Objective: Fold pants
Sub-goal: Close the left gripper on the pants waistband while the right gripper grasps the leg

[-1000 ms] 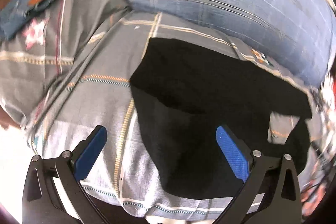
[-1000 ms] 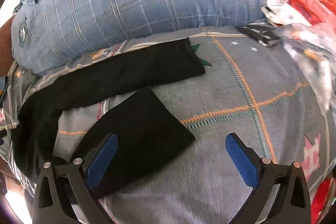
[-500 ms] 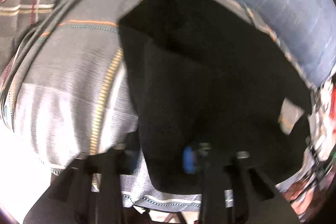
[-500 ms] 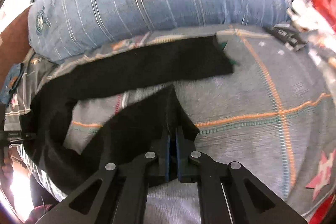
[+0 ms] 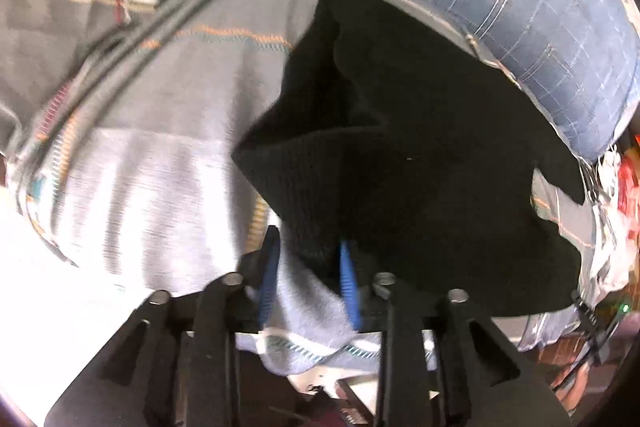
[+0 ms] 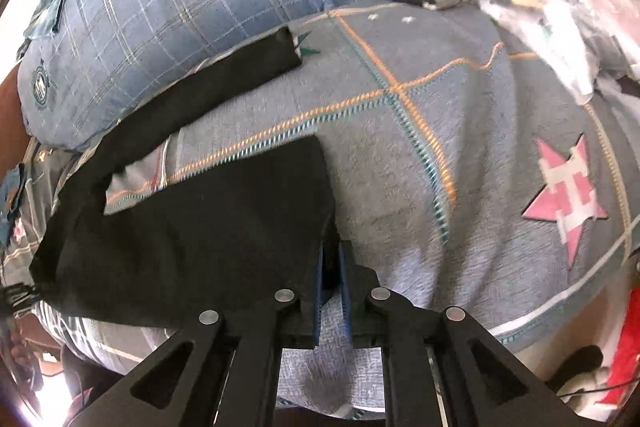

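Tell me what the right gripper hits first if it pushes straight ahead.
The right gripper already pinches the black pants; straight ahead lies the grey blanket, probably first, then the blue pillow.

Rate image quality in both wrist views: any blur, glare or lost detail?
Left wrist: motion-smeared blanket, blown-out white at lower left, pants a near-featureless black. Right wrist: sharper, stitching on the blanket readable, slight blur at the right edge, strong fisheye bending.

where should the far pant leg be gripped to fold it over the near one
At its free cuff end, coming from the open bedspread side. The leg lies flat along the blue pillow, which blocks the other edge. Both grippers, left and right, already pinch the black pants.
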A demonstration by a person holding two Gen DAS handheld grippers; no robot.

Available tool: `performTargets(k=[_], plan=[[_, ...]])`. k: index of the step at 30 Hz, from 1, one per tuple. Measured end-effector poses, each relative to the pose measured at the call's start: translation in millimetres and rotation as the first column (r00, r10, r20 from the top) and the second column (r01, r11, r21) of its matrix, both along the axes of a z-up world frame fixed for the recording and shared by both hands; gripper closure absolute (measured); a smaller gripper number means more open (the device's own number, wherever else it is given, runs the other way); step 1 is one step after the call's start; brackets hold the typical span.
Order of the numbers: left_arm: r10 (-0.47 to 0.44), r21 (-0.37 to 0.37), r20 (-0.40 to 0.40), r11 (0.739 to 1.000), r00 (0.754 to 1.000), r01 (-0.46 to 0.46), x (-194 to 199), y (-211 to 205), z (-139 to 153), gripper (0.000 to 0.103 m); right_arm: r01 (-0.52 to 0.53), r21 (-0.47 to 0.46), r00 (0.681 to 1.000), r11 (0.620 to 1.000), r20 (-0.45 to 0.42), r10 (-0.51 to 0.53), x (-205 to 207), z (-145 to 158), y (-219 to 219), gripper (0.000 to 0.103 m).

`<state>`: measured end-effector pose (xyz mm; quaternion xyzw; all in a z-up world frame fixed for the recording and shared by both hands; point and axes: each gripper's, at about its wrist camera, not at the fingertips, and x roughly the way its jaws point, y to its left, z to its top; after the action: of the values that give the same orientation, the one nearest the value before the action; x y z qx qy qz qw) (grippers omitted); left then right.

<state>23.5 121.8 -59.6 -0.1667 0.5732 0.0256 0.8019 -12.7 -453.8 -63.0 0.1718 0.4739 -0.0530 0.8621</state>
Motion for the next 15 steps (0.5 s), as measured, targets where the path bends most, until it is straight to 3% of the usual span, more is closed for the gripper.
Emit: performTargets(k=[2, 6, 8, 9, 10, 11, 13, 15], plan=[[0.021, 0.012, 0.023, 1.000, 1.000, -0.021, -9, 13, 11, 0.062, 0.018, -0.022, 1.000, 1.000, 0.011, -0.017, 1, 8, -3, 0.093], [0.082, 0.045, 0.070, 0.995, 0.994, -0.086, -5, 37, 29, 0.060, 0.008, 0.036, 0.996, 0.999, 0.091, -0.011, 15, 39, -9, 0.093], [0.096, 0.028, 0.077, 0.995, 0.992, -0.099, 7, 43, 34, 0.049, -0.006, 0.054, 0.993, 0.999, 0.115, 0.000, 29, 47, -9, 0.093], [0.090, 0.015, 0.073, 0.996, 0.993, -0.092, 17, 40, 31, 0.035, -0.014, 0.065, 0.992, 0.998, 0.127, 0.006, 41, 51, -9, 0.093], [0.085, 0.007, 0.059, 0.996, 0.995, -0.086, 28, 41, 30, 0.028, -0.019, 0.072, 0.991, 0.997, 0.137, 0.009, 49, 54, -8, 0.093], [0.085, -0.013, 0.039, 0.996, 0.996, -0.084, 45, 38, 26, 0.028, -0.022, 0.079, 0.989, 0.997, 0.146, 0.010, 60, 56, -8, 0.092], [0.080, -0.044, 0.008, 0.996, 0.997, -0.080, 64, 32, 20, 0.028, -0.017, 0.112, 0.988, 0.994, 0.153, 0.000, 84, 55, -9, 0.087], [0.059, -0.073, -0.034, 0.995, 0.998, -0.061, 85, 25, 14, 0.028, -0.010, 0.168, 0.989, 0.986, 0.145, -0.015, 114, 47, -11, 0.072]])
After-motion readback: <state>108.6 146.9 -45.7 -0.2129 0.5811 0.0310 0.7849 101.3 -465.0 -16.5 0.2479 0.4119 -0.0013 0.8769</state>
